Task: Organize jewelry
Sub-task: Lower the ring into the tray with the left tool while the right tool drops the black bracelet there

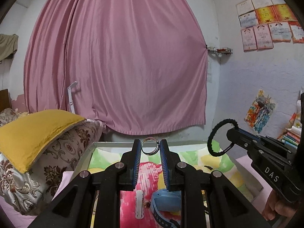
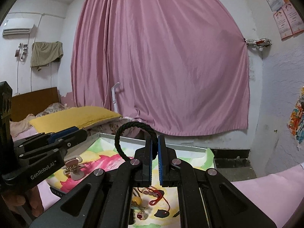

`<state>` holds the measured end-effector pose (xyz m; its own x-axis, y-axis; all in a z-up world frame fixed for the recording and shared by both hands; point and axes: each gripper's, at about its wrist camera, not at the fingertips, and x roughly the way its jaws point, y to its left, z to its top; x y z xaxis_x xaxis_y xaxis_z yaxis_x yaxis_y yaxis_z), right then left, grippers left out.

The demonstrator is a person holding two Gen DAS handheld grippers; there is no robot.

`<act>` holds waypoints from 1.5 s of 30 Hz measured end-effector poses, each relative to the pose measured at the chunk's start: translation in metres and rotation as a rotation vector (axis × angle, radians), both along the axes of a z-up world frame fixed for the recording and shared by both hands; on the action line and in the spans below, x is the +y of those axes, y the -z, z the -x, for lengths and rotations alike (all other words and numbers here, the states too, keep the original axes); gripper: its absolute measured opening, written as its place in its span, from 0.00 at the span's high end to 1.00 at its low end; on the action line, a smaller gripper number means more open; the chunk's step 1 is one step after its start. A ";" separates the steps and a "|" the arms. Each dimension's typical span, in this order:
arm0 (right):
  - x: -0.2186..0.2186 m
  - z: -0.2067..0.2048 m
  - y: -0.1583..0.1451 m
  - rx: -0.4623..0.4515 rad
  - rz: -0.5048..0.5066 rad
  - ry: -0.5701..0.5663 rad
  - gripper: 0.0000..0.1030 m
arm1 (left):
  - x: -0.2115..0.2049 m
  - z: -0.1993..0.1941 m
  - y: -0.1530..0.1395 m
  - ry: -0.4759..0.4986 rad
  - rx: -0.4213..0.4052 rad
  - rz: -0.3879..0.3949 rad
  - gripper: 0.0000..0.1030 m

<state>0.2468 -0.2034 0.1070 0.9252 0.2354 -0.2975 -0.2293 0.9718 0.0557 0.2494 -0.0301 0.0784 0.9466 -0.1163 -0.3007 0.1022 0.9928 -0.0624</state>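
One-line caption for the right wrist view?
Right gripper lifts a black braided bracelet above the floral-lined tray of jewelry.

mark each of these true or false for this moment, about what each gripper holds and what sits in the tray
1. The left gripper holds a silver ring between its fingertips. True.
2. The right gripper is shut on a black braided loop. True.
3. The curtain behind is green. False: it is pink.
4. The hair claw clip is held by the right gripper. False: it lies in the tray.
5. A red cord bracelet lies below the right gripper. True.
6. The pillow is blue. False: it is yellow.
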 end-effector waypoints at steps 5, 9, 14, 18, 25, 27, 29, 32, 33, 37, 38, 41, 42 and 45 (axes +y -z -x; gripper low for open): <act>0.003 -0.009 0.005 0.067 -0.008 -0.021 0.95 | 0.000 -0.012 0.007 -0.002 0.069 -0.002 0.82; 0.000 -0.016 0.013 0.127 -0.029 -0.037 0.95 | 0.006 -0.023 0.012 -0.011 0.141 0.014 0.82; -0.005 -0.023 0.023 0.198 -0.058 -0.058 0.95 | 0.011 -0.028 0.020 -0.008 0.212 0.032 0.82; -0.006 -0.027 0.030 0.247 -0.062 -0.068 0.95 | 0.011 -0.030 0.026 0.002 0.255 0.027 0.82; -0.008 -0.039 0.044 0.328 -0.063 -0.065 0.95 | 0.010 -0.037 0.034 0.013 0.324 0.010 0.82; -0.008 -0.041 0.049 0.354 -0.074 -0.063 0.95 | 0.010 -0.038 0.036 0.016 0.342 0.011 0.82; -0.009 -0.043 0.052 0.370 -0.084 -0.062 0.95 | 0.011 -0.039 0.038 0.016 0.353 0.010 0.82; -0.009 -0.044 0.054 0.376 -0.084 -0.062 0.95 | 0.009 -0.040 0.040 0.027 0.372 0.009 0.82; -0.008 -0.044 0.055 0.379 -0.081 -0.064 0.95 | 0.009 -0.041 0.041 0.032 0.377 0.009 0.82; -0.007 -0.043 0.055 0.385 -0.074 -0.066 0.95 | 0.007 -0.040 0.042 0.036 0.383 0.005 0.81; -0.007 -0.043 0.055 0.388 -0.074 -0.066 0.95 | 0.008 -0.041 0.042 0.036 0.385 0.006 0.81; -0.007 -0.044 0.055 0.395 -0.076 -0.063 0.95 | 0.007 -0.041 0.042 0.034 0.389 0.004 0.81; -0.007 -0.044 0.056 0.398 -0.075 -0.064 0.95 | 0.007 -0.041 0.043 0.034 0.393 0.004 0.81; -0.005 -0.046 0.057 0.408 -0.071 -0.071 0.95 | 0.007 -0.041 0.043 0.033 0.398 0.006 0.81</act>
